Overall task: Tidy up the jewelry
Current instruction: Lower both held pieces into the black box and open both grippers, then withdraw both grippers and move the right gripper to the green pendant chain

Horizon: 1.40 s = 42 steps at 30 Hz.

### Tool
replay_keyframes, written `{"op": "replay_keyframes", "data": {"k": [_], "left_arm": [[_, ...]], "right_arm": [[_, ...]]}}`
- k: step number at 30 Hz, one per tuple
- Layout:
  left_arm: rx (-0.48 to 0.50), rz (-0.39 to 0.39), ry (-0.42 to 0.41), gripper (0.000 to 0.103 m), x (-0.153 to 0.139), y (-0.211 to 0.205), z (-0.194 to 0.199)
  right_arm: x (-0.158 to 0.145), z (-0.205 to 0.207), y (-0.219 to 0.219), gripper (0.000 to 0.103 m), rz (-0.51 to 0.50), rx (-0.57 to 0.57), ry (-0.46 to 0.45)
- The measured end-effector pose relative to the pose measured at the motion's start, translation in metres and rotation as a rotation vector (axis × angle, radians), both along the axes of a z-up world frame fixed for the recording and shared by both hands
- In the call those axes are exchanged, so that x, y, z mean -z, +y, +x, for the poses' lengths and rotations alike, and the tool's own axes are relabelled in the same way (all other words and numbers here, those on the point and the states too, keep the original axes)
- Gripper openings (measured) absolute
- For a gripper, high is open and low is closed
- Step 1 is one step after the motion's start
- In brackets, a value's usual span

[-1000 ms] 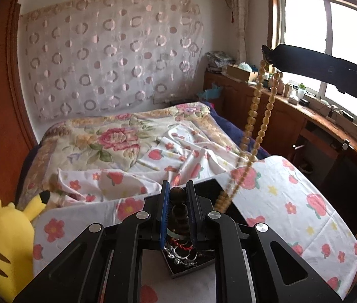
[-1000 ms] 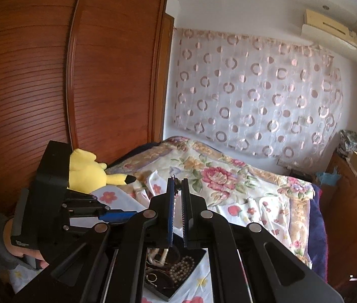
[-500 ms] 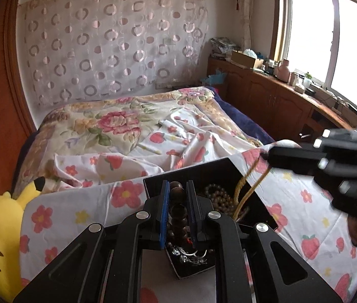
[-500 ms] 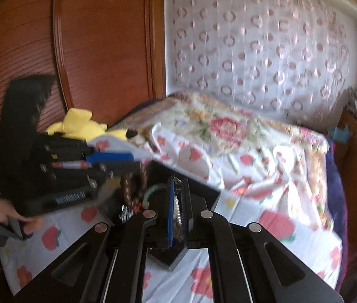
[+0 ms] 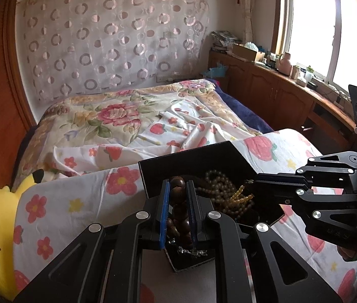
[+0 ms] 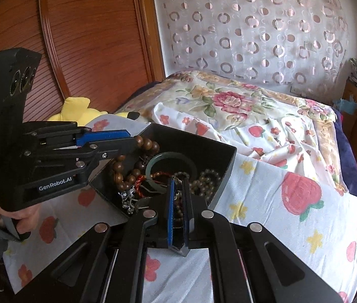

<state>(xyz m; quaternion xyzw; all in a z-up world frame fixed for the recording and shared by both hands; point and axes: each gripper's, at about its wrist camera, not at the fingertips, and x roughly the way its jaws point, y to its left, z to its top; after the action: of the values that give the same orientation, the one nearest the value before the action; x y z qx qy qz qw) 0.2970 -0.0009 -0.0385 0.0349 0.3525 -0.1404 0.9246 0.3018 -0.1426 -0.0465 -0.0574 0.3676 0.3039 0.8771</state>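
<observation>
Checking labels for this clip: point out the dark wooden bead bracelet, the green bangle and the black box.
dark wooden bead bracelet (image 6: pixel 117 176), right wrist view, on a bead of its hanging loop
green bangle (image 6: pixel 172 155), right wrist view, on its far arc
black box (image 6: pixel 225 171), right wrist view, on its right wall

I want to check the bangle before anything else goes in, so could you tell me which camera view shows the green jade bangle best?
The right wrist view: the green jade bangle lies in the black box, its far arc clear among the beads. In the left wrist view I cannot find it; the left gripper, shut on the dark wooden bead bracelet, blocks that part.
</observation>
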Motion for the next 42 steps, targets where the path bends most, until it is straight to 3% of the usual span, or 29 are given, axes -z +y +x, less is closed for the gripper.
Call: {"op": "replay_keyframes", "data": {"k": [3,5,7,11,13,17,19,24,42], "left_arm": [[-0.001,0.003,-0.001,0.012,0.000,0.000,0.000],[-0.004,0.007,-0.001,0.017,0.000,0.000,-0.001],[-0.009,0.010,-0.008,0.034,0.000,0.000,-0.003],[-0.020,0.004,-0.017,0.044,-0.003,0.004,-0.009],[-0.027,-0.002,-0.020,0.057,-0.005,0.006,-0.013],[-0.039,0.007,-0.030,0.070,-0.009,0.008,-0.024],[-0.053,0.019,-0.037,0.082,-0.009,0.009,-0.032],[-0.068,0.018,-0.036,0.093,-0.007,0.009,-0.050],[-0.060,0.019,0.022,0.095,0.027,0.010,-0.102]], "right_arm": [[0.000,-0.002,0.002,0.008,-0.013,0.002,-0.008],[0.001,-0.002,0.001,0.029,-0.016,0.007,-0.008],[0.000,-0.002,0.001,0.036,-0.015,0.009,-0.014],[-0.002,-0.005,0.000,0.036,-0.020,0.014,-0.018],[-0.004,-0.006,0.000,0.036,-0.021,0.013,-0.023],[-0.008,-0.012,-0.001,0.036,-0.019,0.017,-0.028],[-0.009,-0.020,-0.002,0.036,-0.019,0.018,-0.033],[-0.009,-0.042,-0.006,0.036,-0.021,0.020,-0.038],[0.043,-0.134,-0.032,0.036,-0.071,0.051,0.076]]}}
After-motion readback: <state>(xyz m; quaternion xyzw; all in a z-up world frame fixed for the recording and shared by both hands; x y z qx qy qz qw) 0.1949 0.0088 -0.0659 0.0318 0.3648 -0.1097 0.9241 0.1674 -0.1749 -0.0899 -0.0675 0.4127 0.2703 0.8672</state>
